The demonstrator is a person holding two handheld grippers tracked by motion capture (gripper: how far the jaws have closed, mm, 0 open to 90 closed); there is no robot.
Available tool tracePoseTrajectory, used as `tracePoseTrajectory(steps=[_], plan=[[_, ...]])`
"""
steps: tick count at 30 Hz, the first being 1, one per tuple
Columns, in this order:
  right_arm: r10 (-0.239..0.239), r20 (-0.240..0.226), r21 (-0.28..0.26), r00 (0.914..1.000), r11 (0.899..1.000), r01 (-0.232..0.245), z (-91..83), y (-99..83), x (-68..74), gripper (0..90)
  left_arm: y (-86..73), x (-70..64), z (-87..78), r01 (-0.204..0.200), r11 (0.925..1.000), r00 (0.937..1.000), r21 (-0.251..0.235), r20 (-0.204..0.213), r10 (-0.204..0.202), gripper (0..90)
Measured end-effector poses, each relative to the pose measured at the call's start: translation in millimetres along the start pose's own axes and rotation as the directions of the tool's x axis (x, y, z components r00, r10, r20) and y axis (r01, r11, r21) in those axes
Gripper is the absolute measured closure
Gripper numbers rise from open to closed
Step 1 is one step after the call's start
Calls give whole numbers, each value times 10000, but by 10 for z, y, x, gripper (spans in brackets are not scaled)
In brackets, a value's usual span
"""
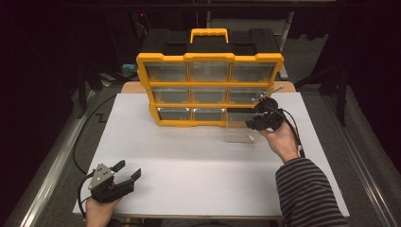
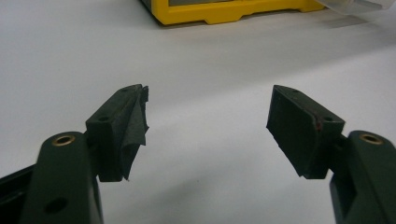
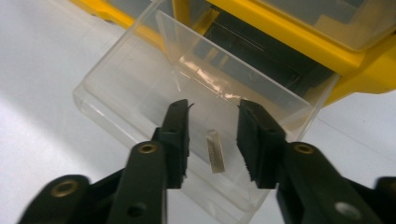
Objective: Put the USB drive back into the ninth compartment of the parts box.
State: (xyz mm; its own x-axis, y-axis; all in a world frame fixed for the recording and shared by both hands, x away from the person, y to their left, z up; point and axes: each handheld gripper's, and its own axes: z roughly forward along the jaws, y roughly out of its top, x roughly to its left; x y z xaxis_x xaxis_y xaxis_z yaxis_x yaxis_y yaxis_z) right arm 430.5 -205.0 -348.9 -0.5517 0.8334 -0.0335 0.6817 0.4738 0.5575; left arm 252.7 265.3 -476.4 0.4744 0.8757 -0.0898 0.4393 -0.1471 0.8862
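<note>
Reaching forward on my right, I have the right gripper (image 1: 257, 116) at the front lower corner of the yellow organizer (image 1: 209, 90), over a clear drawer (image 1: 237, 130) that is pulled out of the bottom right slot and rests on the white desk (image 1: 189, 156). The hand (image 1: 280, 139) grips the tool from behind, with the striped sleeve (image 1: 307, 194) coming in from the bottom edge and the forearm angled up and inward. In the right gripper view the fingers (image 3: 175, 140) are released, parted a little and pointing down into the clear drawer (image 3: 154, 88); a small pale strip (image 3: 215, 151) lies on the drawer floor in the gap between them, and I cannot tell whether either finger touches it. The drawer's back end still sits at the mouth of its slot.

My left gripper (image 1: 124, 171) is low at the near left corner of the desk, well apart from the organizer, held in the left hand (image 1: 99, 210) with its grey plate on top. Its fingers (image 2: 123, 126) are spread wide and grasp nothing, pointing across the bare desk toward the organizer's base (image 2: 233, 11).
</note>
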Motion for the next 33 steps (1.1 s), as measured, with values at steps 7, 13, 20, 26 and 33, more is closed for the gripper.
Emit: tracePoseTrajectory(steps=[7,13,20,26,33], plan=[[-118,-62,-383,9999,9992,116,-109,-147,72,523,-1,-2,4,-51,10000,10000,74,48,51,296],[39,-399,-910,9992,9958,-76,-245,-343,68,500,1,-8,5,-63,10000,10000,71,17,63,296],[6,-478,-1773,9989,9841,-91,-364,-628,108,462,-1,-8,3,-53,10000,10000,46,-8,53,295],[97,-521,-2161,9986,9761,-207,-369,-923,137,435,0,-3,3,-20,10000,10000,49,-32,20,296],[126,-482,-2703,9988,9624,-252,-370,-1180,134,392,0,-10,-2,-14,10000,10000,34,-77,14,295]])
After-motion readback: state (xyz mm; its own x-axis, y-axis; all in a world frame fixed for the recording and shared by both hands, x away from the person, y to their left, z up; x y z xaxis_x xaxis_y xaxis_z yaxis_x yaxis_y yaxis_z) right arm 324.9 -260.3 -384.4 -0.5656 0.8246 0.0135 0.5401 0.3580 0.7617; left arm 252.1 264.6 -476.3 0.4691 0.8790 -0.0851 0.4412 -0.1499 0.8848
